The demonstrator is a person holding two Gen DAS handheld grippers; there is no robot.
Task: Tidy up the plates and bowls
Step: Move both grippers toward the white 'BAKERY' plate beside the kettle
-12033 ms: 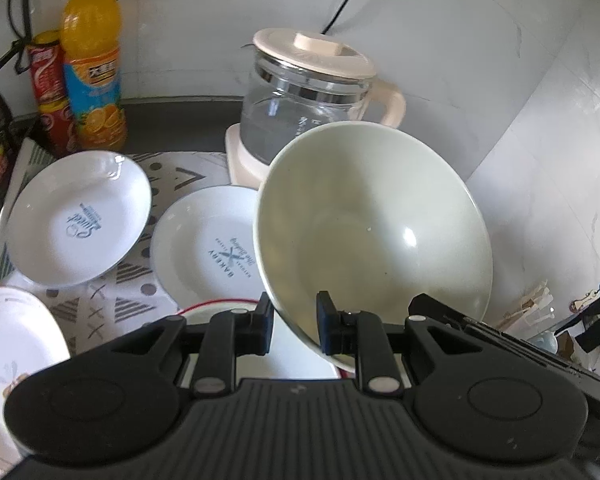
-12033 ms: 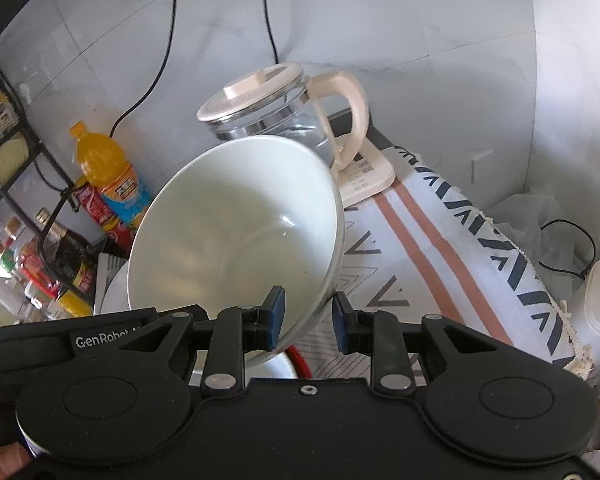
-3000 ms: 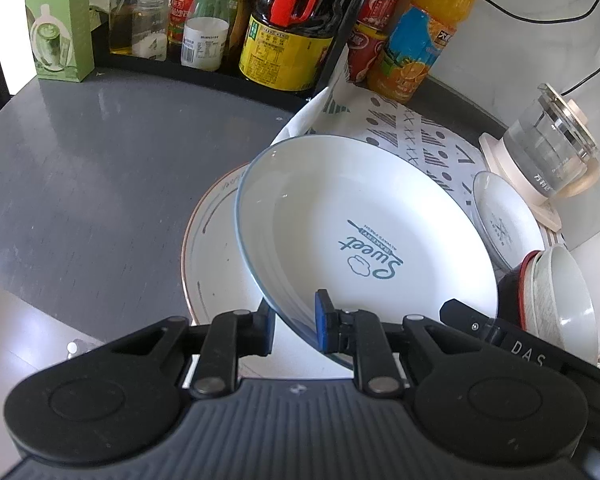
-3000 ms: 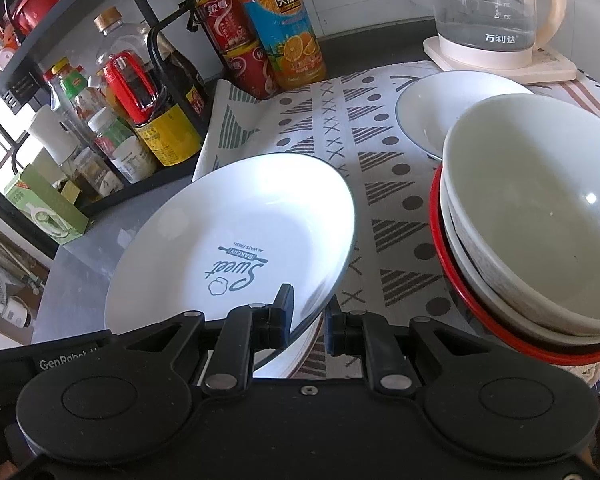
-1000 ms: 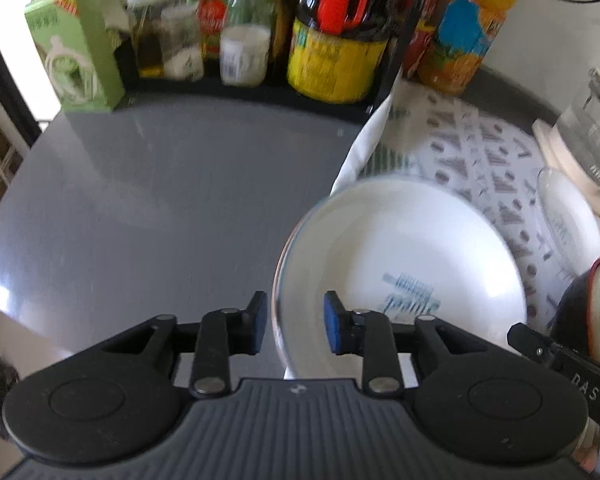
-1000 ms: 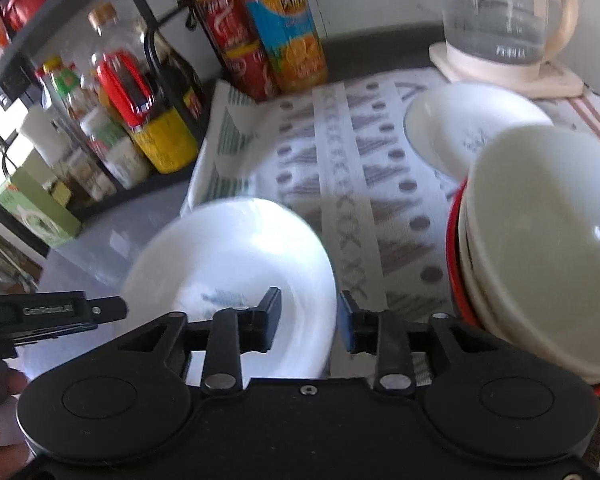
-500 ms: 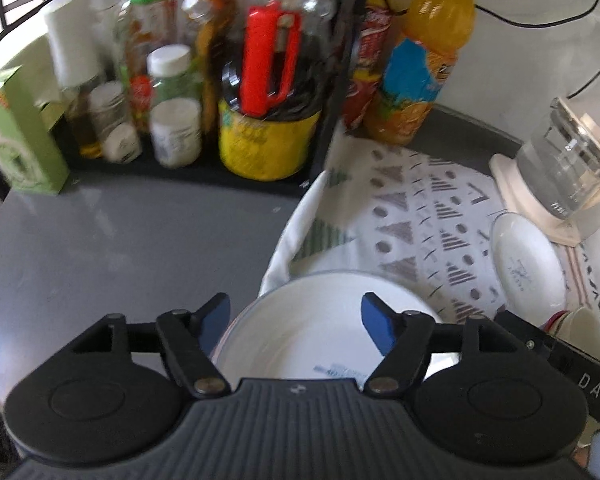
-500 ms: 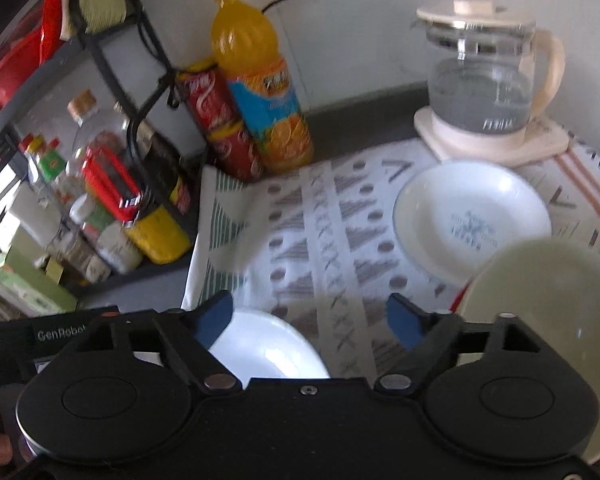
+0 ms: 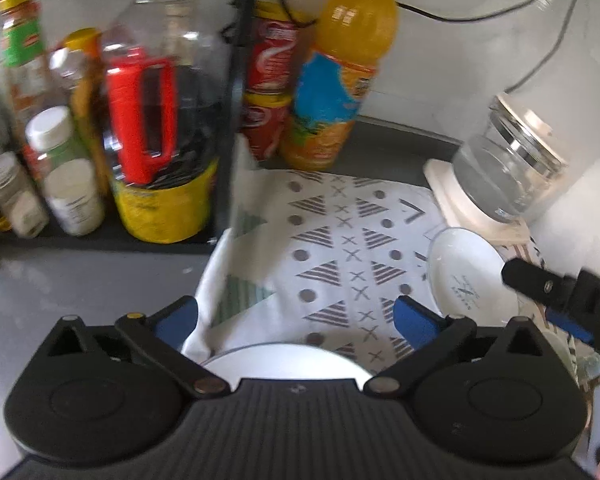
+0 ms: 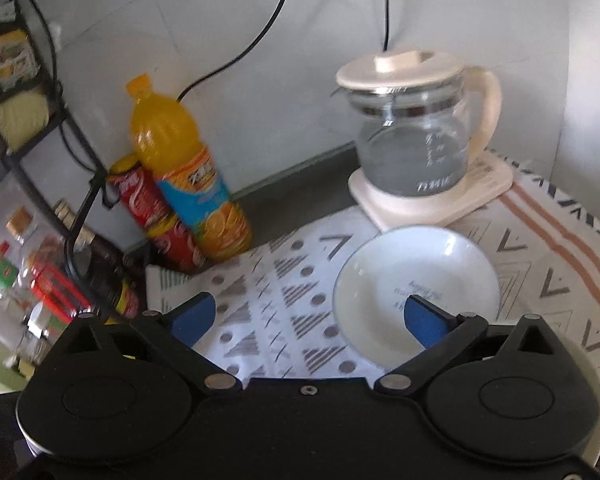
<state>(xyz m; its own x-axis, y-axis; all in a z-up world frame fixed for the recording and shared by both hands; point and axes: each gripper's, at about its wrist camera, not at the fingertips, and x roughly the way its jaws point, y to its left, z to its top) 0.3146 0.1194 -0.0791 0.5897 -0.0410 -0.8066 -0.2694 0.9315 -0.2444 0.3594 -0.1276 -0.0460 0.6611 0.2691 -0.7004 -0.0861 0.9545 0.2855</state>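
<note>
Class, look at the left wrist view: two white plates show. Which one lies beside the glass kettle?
The printed plate at the right, on the patterned cloth beside the kettle. The other plate sits under the open left tongs.

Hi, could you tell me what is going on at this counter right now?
A person is tidying dishes with two handheld grippers. Both the left gripper and the right gripper are open and empty. One white plate lies alone on the patterned cloth before the glass kettle; another plate sits just under the left gripper.
</note>
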